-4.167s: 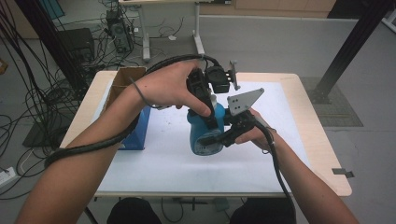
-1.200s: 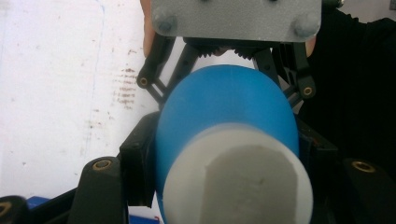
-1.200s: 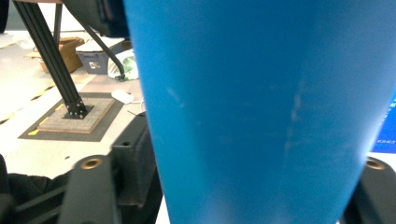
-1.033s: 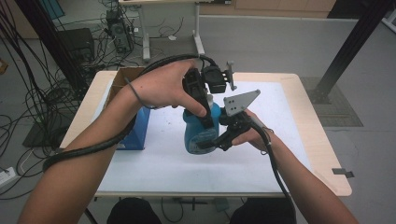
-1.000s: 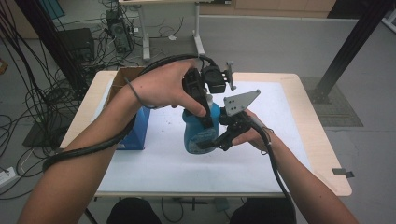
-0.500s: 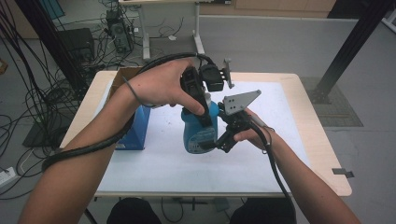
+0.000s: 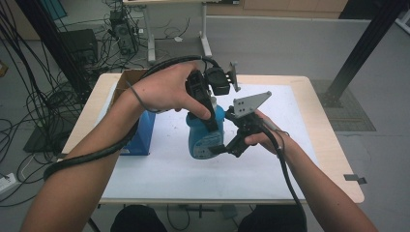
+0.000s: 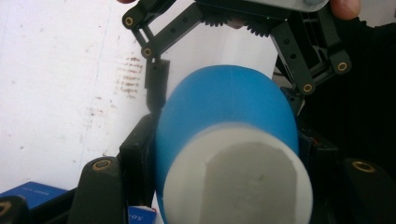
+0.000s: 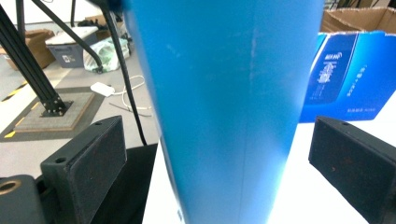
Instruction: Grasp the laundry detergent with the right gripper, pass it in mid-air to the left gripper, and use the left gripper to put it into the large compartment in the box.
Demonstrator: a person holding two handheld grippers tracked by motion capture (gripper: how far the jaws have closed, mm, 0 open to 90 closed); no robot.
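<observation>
At table centre: blue bottle (image 7: 205,133) upright on white sheet (image 7: 174,169), white cap up. Left gripper (image 7: 207,107) pinches its neck. Right gripper (image 7: 231,147) spread around body, not touching. Probably rigid, smooth plastic; safest hold near neck.

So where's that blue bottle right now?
In the high view the blue bottle stands mid-table, right of the blue box; the left hand-held gripper clamps its top, and the right hand-held gripper brackets its lower body.

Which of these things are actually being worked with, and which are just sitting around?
In use:
blue bottle
left gripper, clamped on the bottle's upper part
right gripper, jaws open around it lower down

Lying about:
blue box
cardboard box
</observation>
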